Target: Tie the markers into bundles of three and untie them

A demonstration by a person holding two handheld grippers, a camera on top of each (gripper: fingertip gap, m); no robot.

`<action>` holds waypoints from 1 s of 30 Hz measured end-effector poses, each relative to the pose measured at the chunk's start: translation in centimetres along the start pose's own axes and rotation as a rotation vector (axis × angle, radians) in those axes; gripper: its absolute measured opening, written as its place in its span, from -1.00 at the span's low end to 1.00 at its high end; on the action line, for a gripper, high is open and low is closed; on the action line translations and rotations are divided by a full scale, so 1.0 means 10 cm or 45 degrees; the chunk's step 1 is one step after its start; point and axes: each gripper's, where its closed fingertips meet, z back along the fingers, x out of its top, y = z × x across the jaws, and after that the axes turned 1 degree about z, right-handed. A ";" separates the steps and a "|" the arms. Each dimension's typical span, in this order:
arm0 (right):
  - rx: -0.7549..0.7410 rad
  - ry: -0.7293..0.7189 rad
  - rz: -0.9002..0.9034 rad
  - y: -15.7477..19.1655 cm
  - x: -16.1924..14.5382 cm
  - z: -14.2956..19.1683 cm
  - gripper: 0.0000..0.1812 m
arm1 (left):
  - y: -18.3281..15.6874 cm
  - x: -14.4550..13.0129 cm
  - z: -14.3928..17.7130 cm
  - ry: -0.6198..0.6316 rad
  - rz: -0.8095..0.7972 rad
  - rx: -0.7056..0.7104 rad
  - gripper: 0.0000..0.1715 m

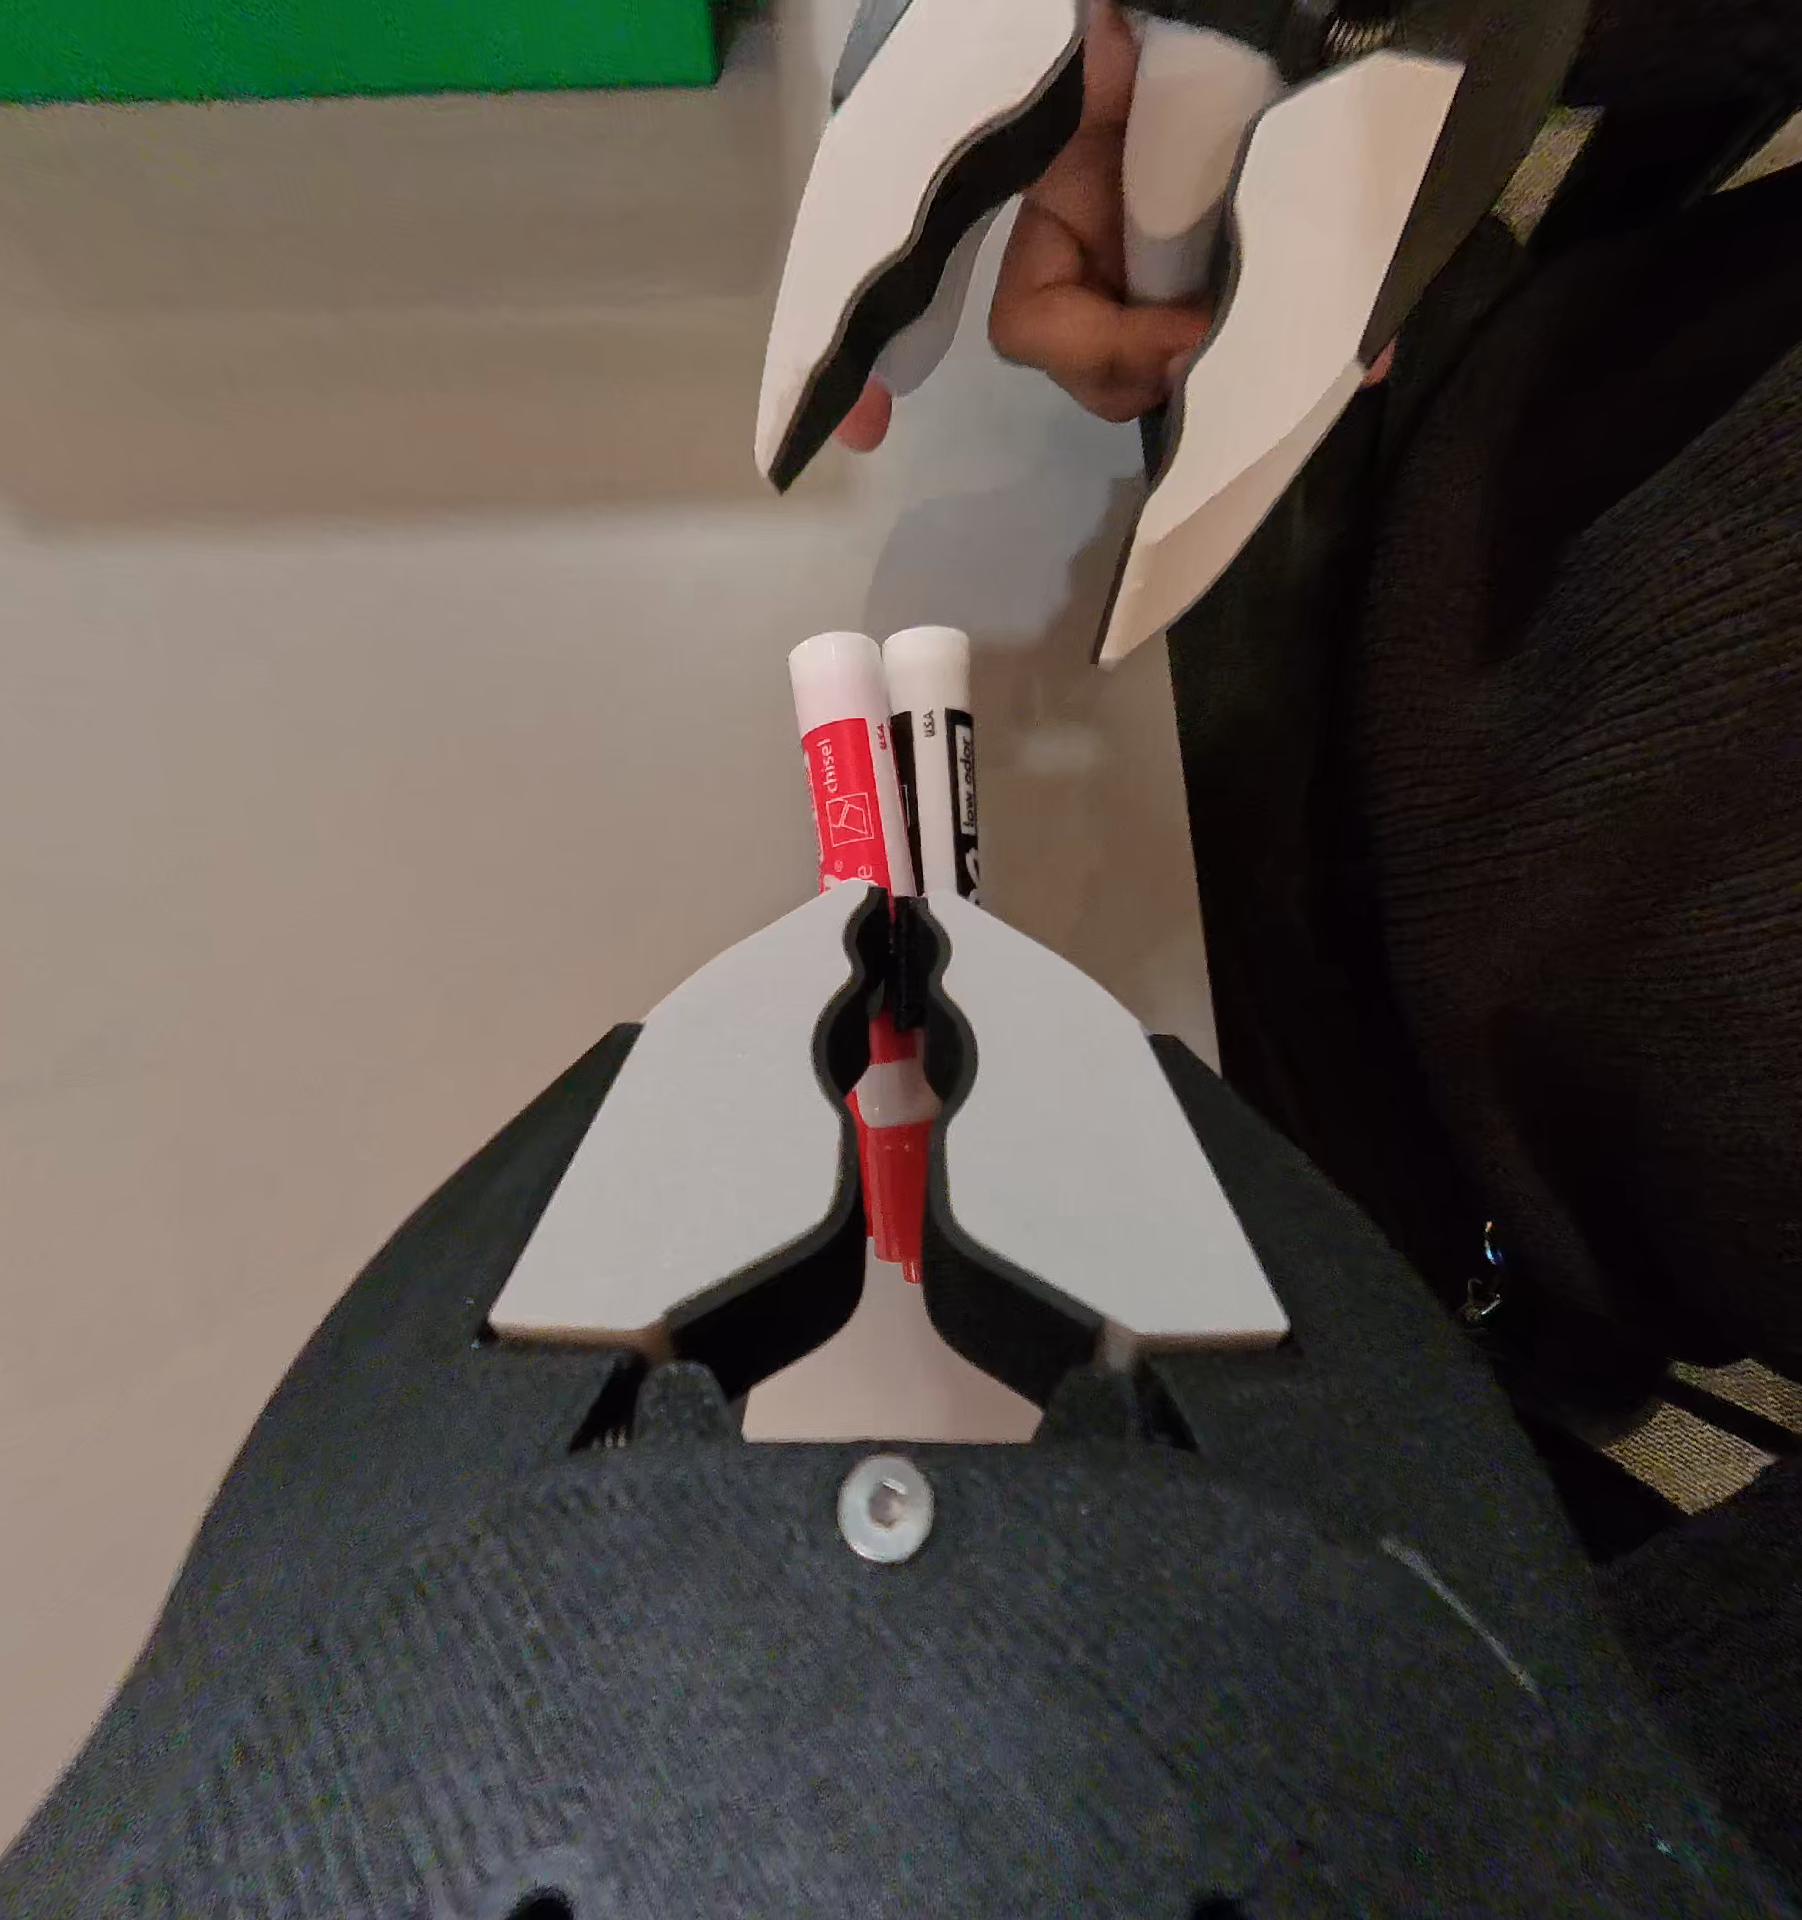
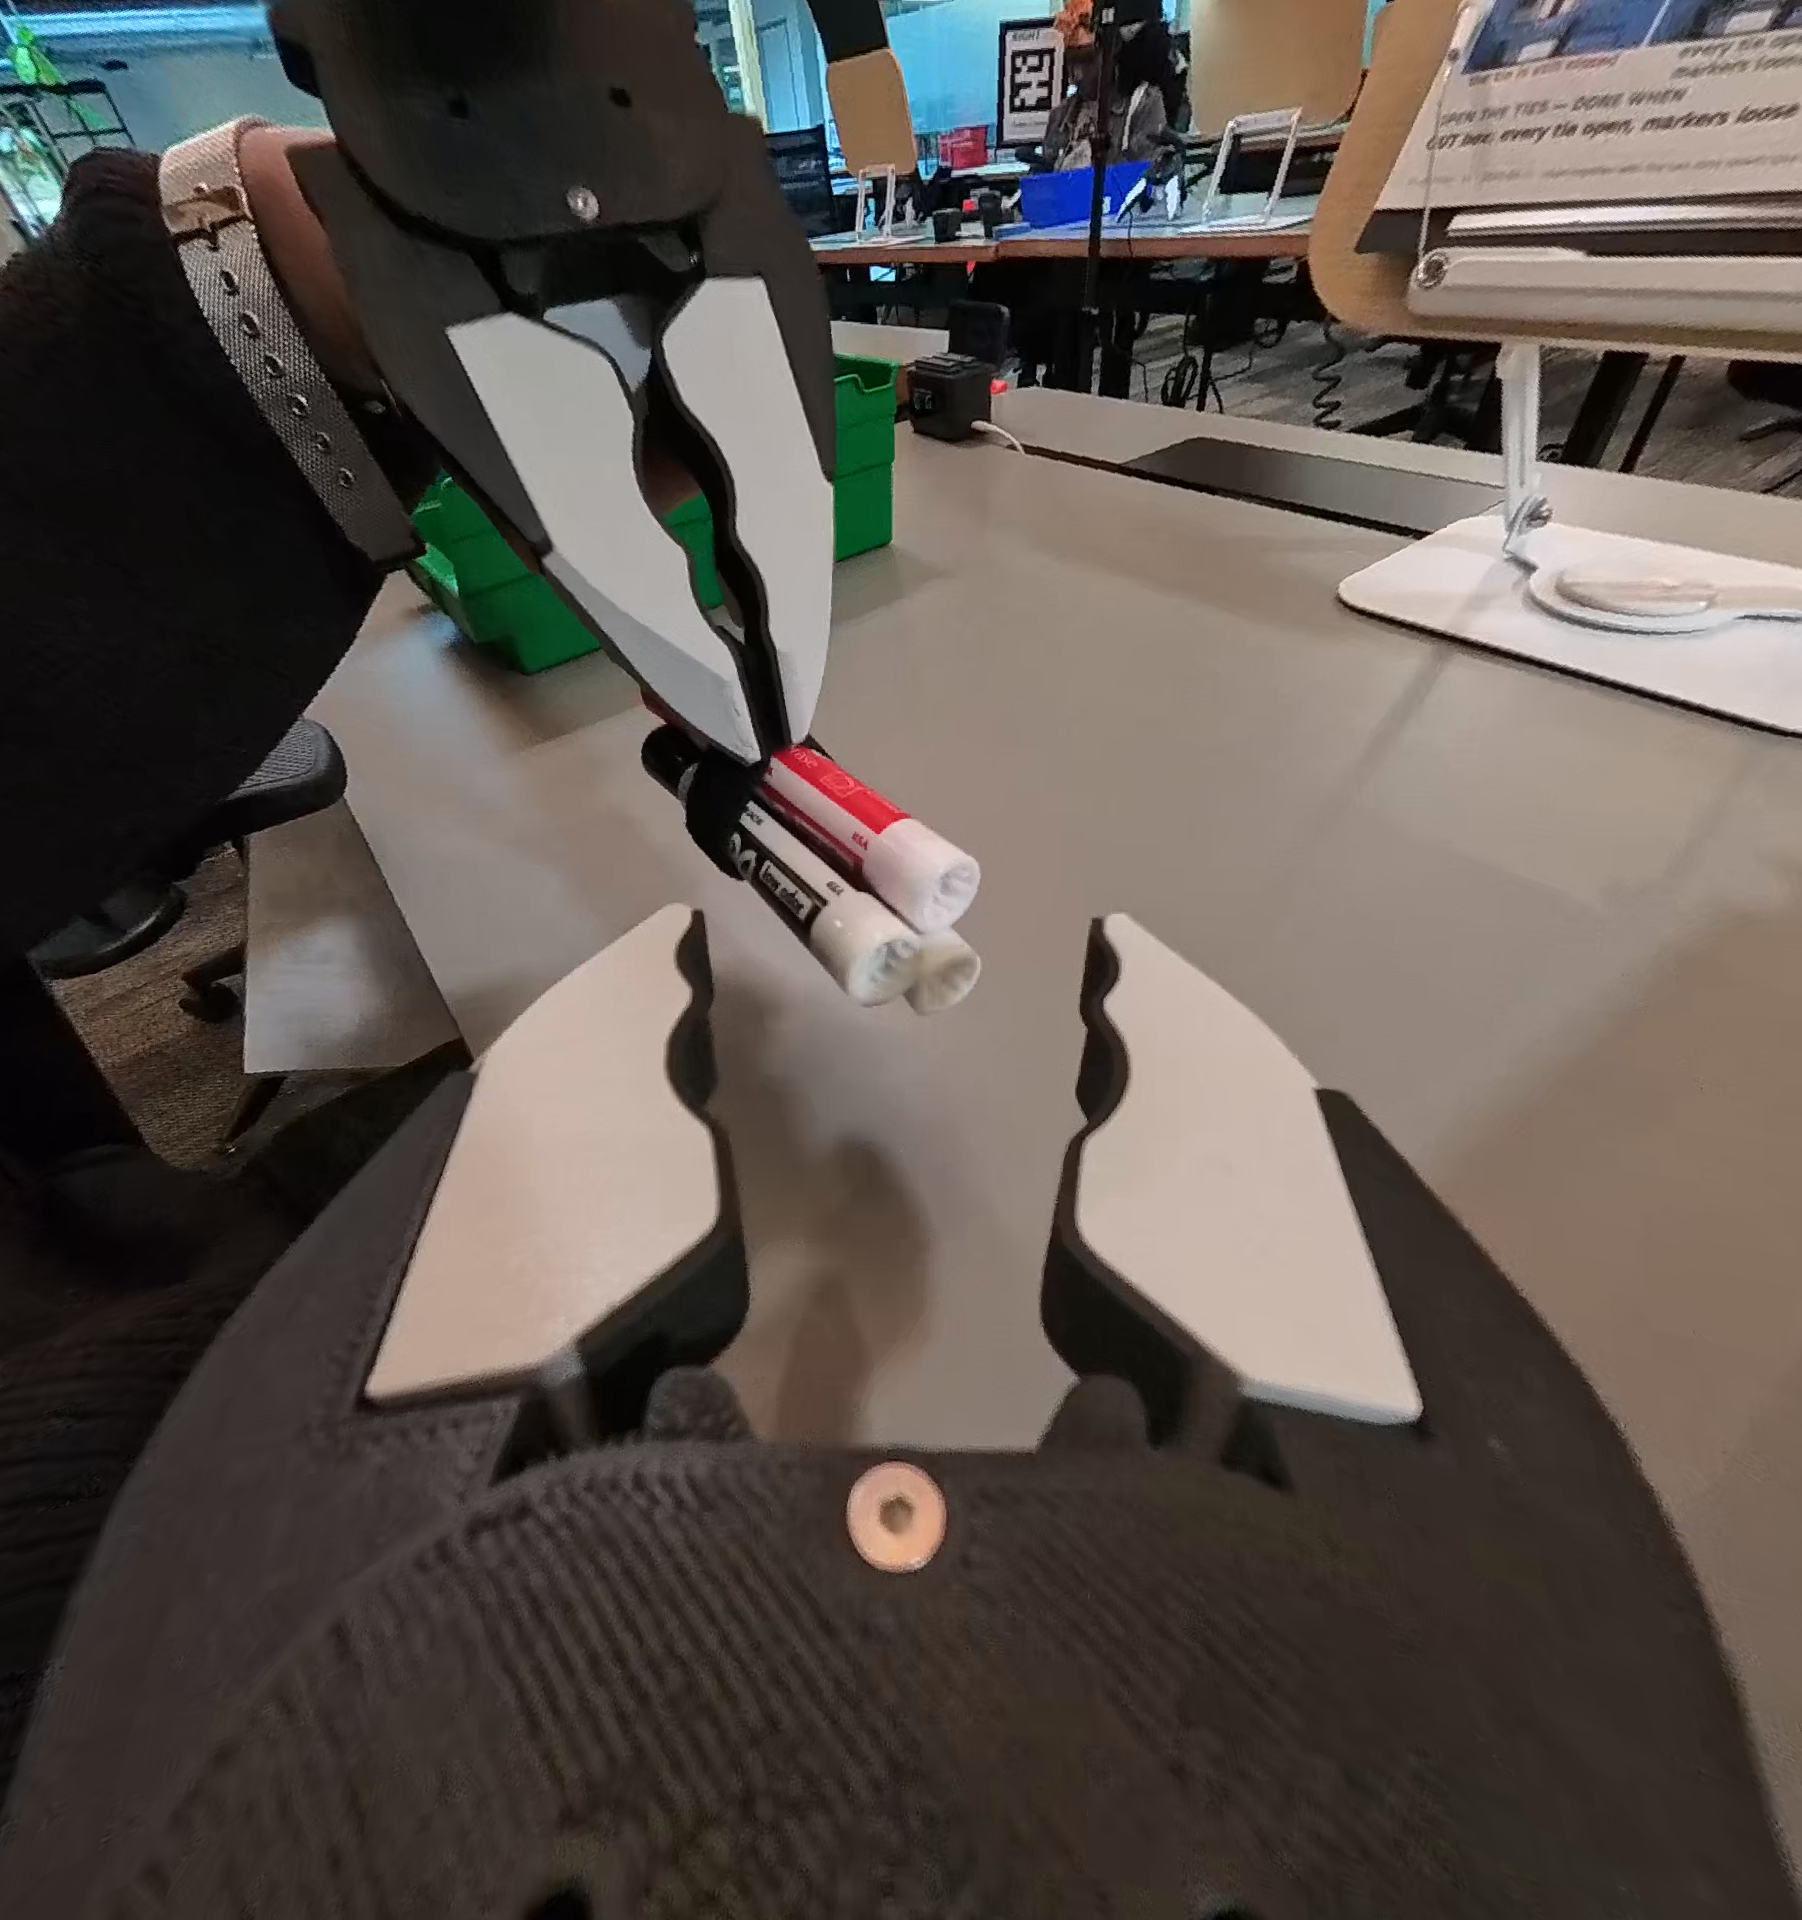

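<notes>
A bundle of markers (image 2: 855, 873) is bound by a black tie (image 2: 715, 821): a red one, a black one and a third of which only the white end shows. My left gripper (image 2: 772, 743) is shut on the tie and holds the bundle above the grey table (image 2: 1292, 831). In the left wrist view the left gripper (image 1: 892, 904) pinches the black tie (image 1: 902, 966), with the red marker (image 1: 840, 769) and black marker (image 1: 938, 769) pointing away. My right gripper (image 2: 897, 920) is open and empty, its fingers either side of the markers' white ends, not touching. It also shows open in the left wrist view (image 1: 944, 561).
Green bins (image 2: 855, 457) stand at the table's far left, also in the left wrist view (image 1: 325, 47). A white stand base (image 2: 1624, 644) sits at the right, a small black box (image 2: 944, 390) at the back. A dark sleeve (image 2: 97, 520) and office chair (image 2: 284, 769) are at the left. One gripper's finger ends stand about 7 centimeters off the other's.
</notes>
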 end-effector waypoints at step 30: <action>0.203 -0.038 -0.078 0.20 0.06 0.05 -0.18 | -0.28 0.17 -0.04 0.006 -0.073 -0.116 -0.92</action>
